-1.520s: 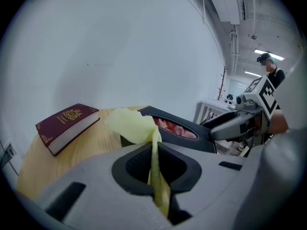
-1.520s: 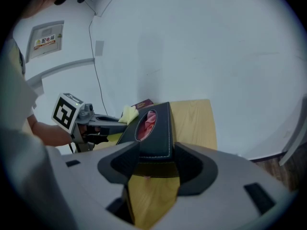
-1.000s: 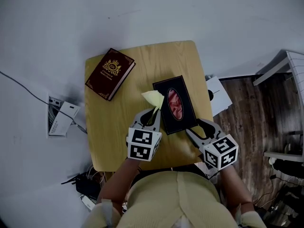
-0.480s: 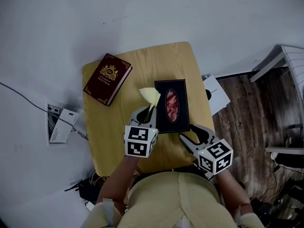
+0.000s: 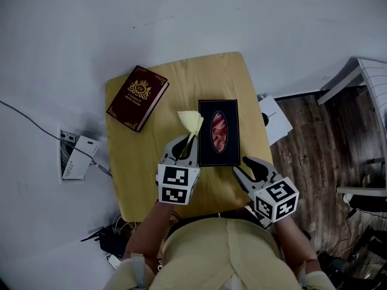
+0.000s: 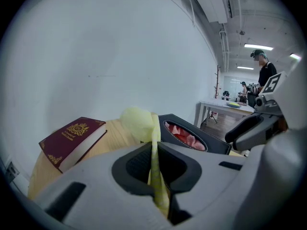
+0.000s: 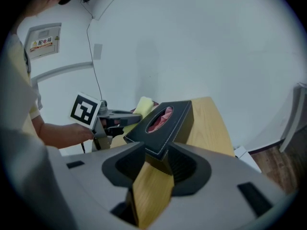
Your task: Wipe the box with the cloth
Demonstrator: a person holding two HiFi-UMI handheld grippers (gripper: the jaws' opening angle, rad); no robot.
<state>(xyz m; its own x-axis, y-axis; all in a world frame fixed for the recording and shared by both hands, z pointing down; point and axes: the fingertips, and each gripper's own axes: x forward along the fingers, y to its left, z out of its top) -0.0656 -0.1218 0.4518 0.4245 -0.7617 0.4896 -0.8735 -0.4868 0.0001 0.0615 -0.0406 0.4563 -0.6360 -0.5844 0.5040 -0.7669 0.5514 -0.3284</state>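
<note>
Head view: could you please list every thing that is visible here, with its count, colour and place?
table: 1, yellow wood, centre
box: 1, black, on the table's right half
tissue: 1, pinkish red, in the box's oval opening
cloth: 1, pale yellow, just left of the box
book: 1, dark red with a gold crest, table's far left corner
cable: 1, dark, left of the table
packet: 1, white, left of the table
panel: 1, white, right of the table
rack: 1, white, right edge
floor: brown wood, right
left tongs: shut on the cloth
right tongs: just been closing, on the box's near right corner
</note>
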